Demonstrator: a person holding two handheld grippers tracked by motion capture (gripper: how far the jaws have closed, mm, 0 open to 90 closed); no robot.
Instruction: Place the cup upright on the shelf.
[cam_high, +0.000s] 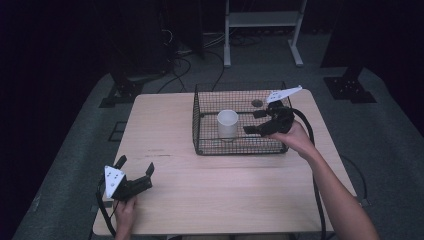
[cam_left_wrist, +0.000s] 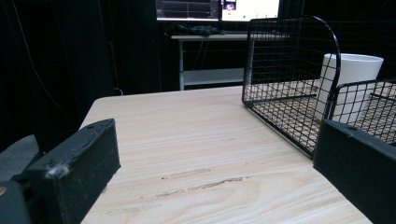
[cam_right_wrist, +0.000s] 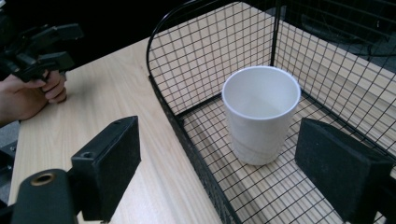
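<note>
White cup (cam_right_wrist: 260, 119) inside wire basket (cam_right_wrist: 187, 60)

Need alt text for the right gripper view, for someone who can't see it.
A white cup stands upright inside a black wire basket on a wooden table, just beyond the open right tongs. At far left, a hand holds the left tongs on the table.

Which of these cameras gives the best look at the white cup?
The right gripper view: the white cup is close, its open mouth visible. The high view shows it small; the left gripper view shows it through the wire basket.
</note>
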